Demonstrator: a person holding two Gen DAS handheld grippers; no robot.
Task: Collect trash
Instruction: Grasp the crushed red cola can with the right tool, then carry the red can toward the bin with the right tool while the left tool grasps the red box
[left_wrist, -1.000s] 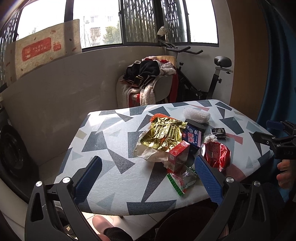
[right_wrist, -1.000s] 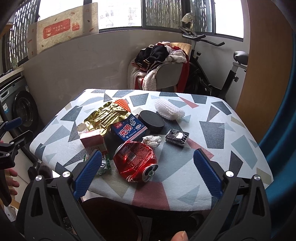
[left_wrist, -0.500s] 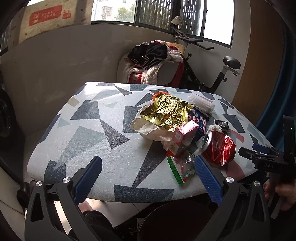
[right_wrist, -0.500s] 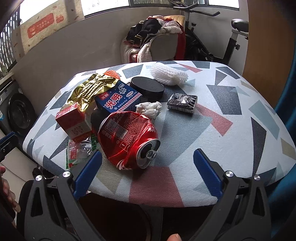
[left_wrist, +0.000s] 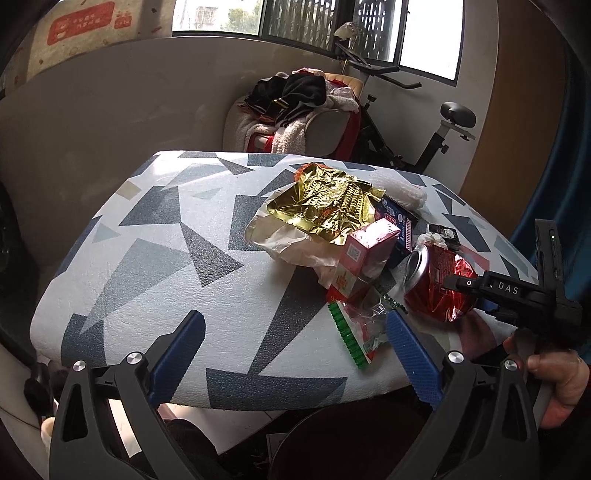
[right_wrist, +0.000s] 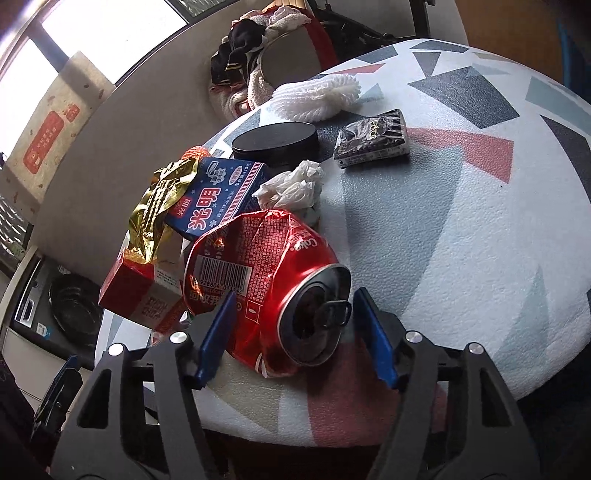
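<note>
A table (left_wrist: 155, 258) with a grey-triangle cloth holds litter before a clothes-heaped chair (left_wrist: 295, 110) (windows behind); the right gripper (right_wrist: 291, 314), just closing, brackets a crushed red can (right_wrist: 258, 266), the left gripper (left_wrist: 295, 332) gapes wide.

The crushed can (right_wrist: 273, 291) lies on its side near the table's (right_wrist: 480, 258) front edge, between the right gripper's (right_wrist: 291, 328) fingers. Behind it sits a crumpled tissue (right_wrist: 291, 184), with a carton (right_wrist: 218, 199) to its left and a round lid (right_wrist: 275, 142) further back. A small packet (right_wrist: 373, 142) lies right of the lid, a foam net (right_wrist: 317, 96) behind both. A foil wrapper (left_wrist: 328, 203) rests left of the carton, over a small box (left_wrist: 364, 258).
</note>
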